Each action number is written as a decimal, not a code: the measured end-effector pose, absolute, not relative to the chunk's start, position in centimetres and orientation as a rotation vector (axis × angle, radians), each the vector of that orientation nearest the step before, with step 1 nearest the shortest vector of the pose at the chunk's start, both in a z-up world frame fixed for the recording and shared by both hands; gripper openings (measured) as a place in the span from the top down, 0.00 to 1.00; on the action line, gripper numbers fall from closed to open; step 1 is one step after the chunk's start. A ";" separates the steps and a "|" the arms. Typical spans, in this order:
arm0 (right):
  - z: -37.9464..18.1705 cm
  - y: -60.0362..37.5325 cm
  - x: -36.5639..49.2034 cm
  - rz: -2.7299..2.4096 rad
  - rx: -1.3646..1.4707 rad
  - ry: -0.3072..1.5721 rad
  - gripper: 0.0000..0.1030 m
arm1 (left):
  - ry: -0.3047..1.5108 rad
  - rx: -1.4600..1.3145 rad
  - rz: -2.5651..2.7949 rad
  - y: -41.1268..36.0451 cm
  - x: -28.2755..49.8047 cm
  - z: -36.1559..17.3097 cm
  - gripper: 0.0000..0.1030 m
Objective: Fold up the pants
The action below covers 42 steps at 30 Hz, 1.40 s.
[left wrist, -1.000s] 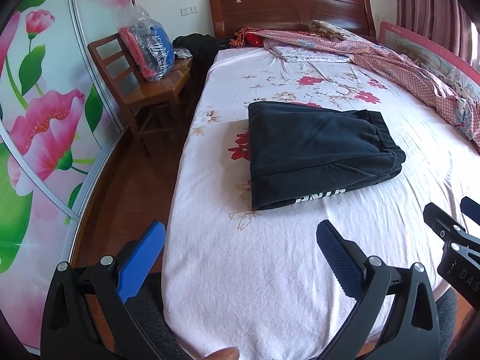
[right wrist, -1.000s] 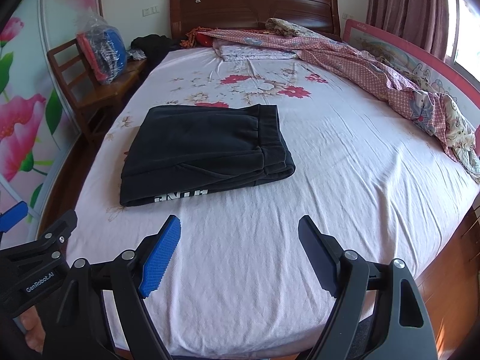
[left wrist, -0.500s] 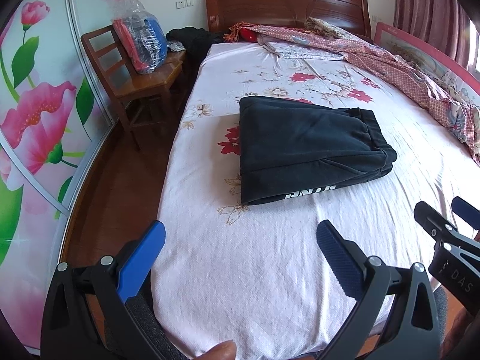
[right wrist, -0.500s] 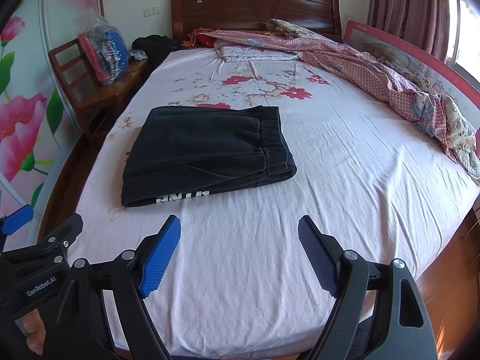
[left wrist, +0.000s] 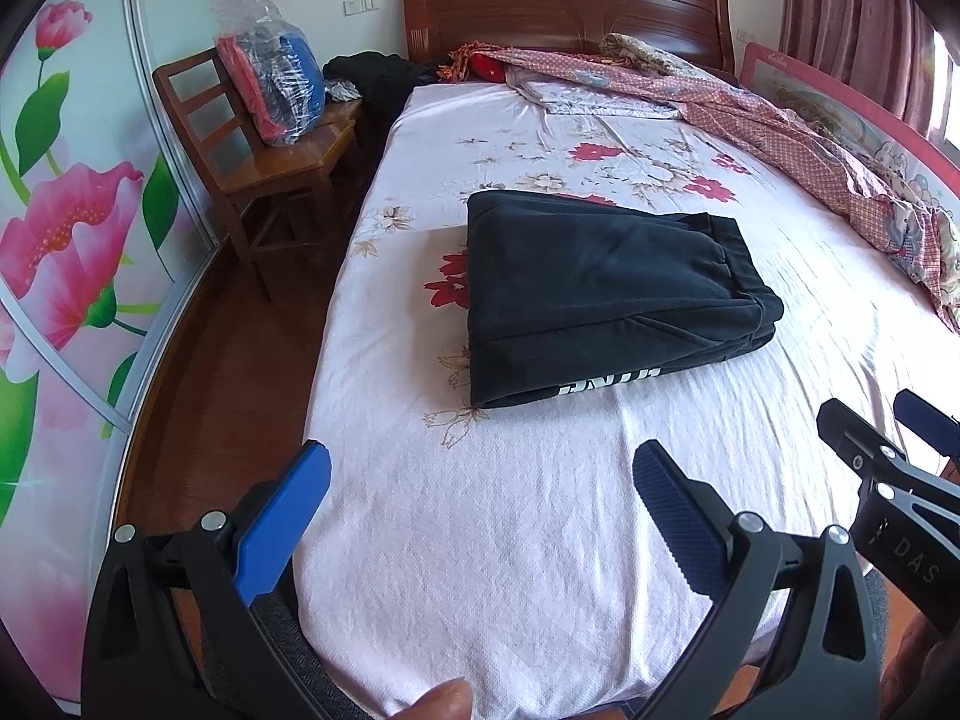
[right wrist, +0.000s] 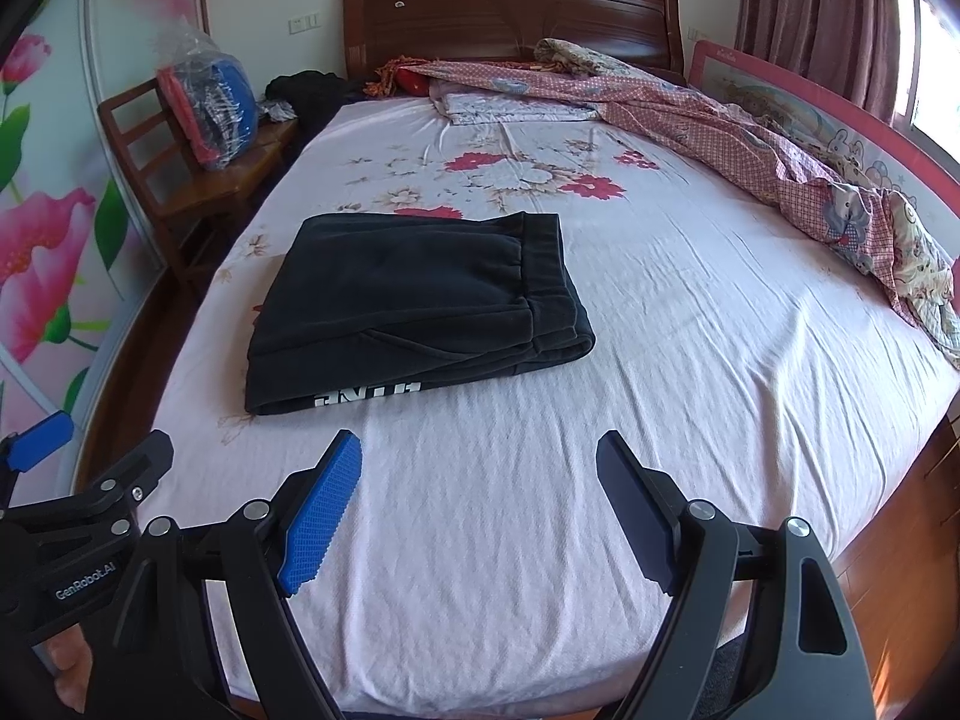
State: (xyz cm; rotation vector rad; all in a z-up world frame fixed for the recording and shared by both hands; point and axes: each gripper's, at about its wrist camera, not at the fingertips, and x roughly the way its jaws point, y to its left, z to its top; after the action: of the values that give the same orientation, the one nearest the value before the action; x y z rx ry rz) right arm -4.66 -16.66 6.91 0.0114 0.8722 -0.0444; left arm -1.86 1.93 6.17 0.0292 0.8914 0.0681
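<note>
Looking along the left gripper [left wrist: 480, 498] from its own camera, the jaws stand wide with nothing between them, hanging above the near end of the bed [left wrist: 510, 570], well short of the pants [left wrist: 600, 294]. The black pants lie in a compact rectangle on the flowered sheet, waistband toward the right, white lettering peeking out along the near edge. The fold looks finished, or nearly so; if any step is left, it is likely a last tidy-up, best done by pressing lightly on top rather than pinching an edge, so the layers do not slide apart. On the wooden chair [left wrist: 282, 168] beside the bed, a clear plastic bag [left wrist: 270, 84] holds what seem to be red and blue folded items; its contents are not plain. From the right wrist view, the right gripper [right wrist: 480, 510] is likewise spread wide and empty over bare sheet, with the pants ahead and to the left, apart from both fingers. A rumpled patterned quilt [right wrist: 750, 144] lies along the far right side, clear of the pants.
</note>
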 end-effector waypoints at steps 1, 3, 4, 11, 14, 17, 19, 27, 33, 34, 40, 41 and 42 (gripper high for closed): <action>6.9 -16.7 -4.6 -0.044 0.009 0.873 0.22 | 0.892 0.029 0.069 1.9 -1.9 6.2 0.02; 6.9 -16.7 -4.6 -0.045 0.009 0.874 0.22 | 0.891 0.033 0.063 1.9 -1.9 6.2 0.02; 6.8 -16.7 -4.6 -0.043 0.011 0.874 0.22 | 0.890 0.034 0.066 1.8 -1.9 6.2 0.02; 6.8 -16.6 -4.6 -0.042 0.004 0.876 0.22 | 0.889 0.042 0.060 1.7 -1.9 6.2 0.02; 6.8 -16.6 -4.6 -0.039 0.004 0.877 0.22 | 0.889 0.053 0.056 1.5 -1.9 6.1 0.02; 6.8 -16.5 -4.7 -0.037 0.002 0.877 0.22 | 0.888 0.068 0.052 1.3 -2.0 6.1 0.02; 6.8 -16.4 -4.7 -0.038 -0.001 0.877 0.22 | 0.892 0.067 0.050 1.3 -1.9 6.1 0.02; 6.8 -16.4 -4.7 -0.039 -0.005 0.879 0.22 | 0.865 0.085 0.091 1.4 -2.2 6.0 0.02; 6.8 -16.5 -4.7 -0.040 -0.002 0.881 0.22 | 0.847 0.037 0.112 2.0 -2.3 6.3 0.02; 6.8 -16.5 -4.7 -0.038 -0.002 0.880 0.22 | 0.855 0.031 0.121 2.1 -2.2 6.2 0.02; 6.8 -16.4 -4.6 -0.039 0.005 0.882 0.22 | 0.881 0.018 0.122 2.4 -1.8 5.8 0.03; 6.8 -16.4 -4.6 -0.041 0.003 0.882 0.22 | 0.877 0.020 0.115 2.3 -1.9 5.9 0.02; 6.8 -16.5 -4.6 -0.043 0.003 0.880 0.22 | 0.879 0.032 0.107 2.2 -1.8 6.0 0.02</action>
State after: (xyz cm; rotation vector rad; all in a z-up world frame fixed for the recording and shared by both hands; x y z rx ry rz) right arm -4.64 -16.49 6.83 0.0026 0.8799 -0.0427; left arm -1.78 2.16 5.98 0.0321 0.8787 0.1065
